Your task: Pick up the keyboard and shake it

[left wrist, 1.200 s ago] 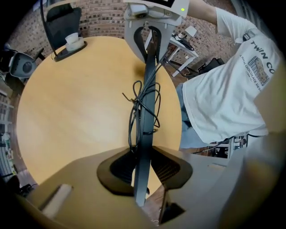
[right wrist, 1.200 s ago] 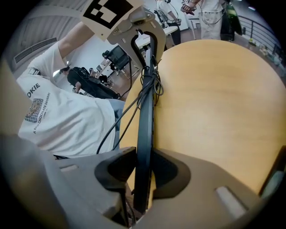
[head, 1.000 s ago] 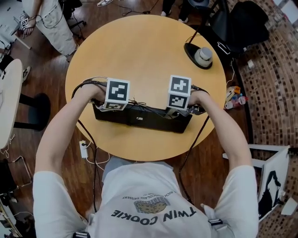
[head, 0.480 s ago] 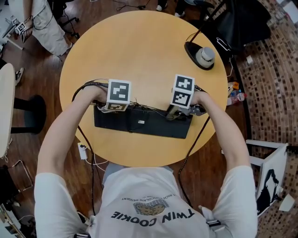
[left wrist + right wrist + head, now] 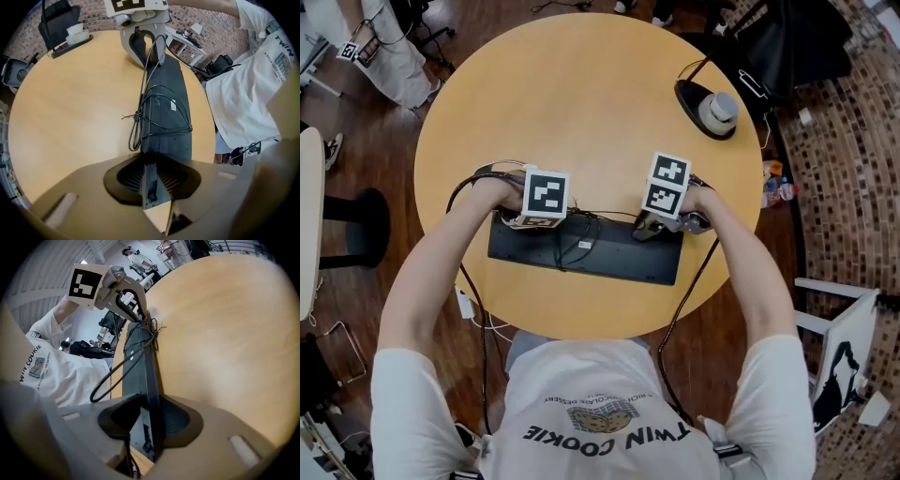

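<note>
The black keyboard [image 5: 609, 255] lies underside up near the front edge of the round wooden table [image 5: 581, 94], its cable [image 5: 581, 230] wound around it. My left gripper [image 5: 520, 223] is at its left end; its jaws have just been closing and the pads press on the thin end [image 5: 149, 187]. My right gripper [image 5: 652, 228] is at the right end; its jaws have just been opening. The keyboard's edge [image 5: 149, 394] stands between them, with a gap at one pad. In each gripper view the other gripper shows at the keyboard's far end [image 5: 143, 44] [image 5: 123, 298].
A black lamp base with a grey knob [image 5: 712, 108] sits at the table's far right. A person [image 5: 384, 47] stands beyond the table at the upper left. A white stand [image 5: 844, 347] is on the floor to the right, a power strip [image 5: 467, 302] under the table's edge.
Both grippers have come down with the keyboard. It showed its long side before; now it lies flatter and lower on the table.
</note>
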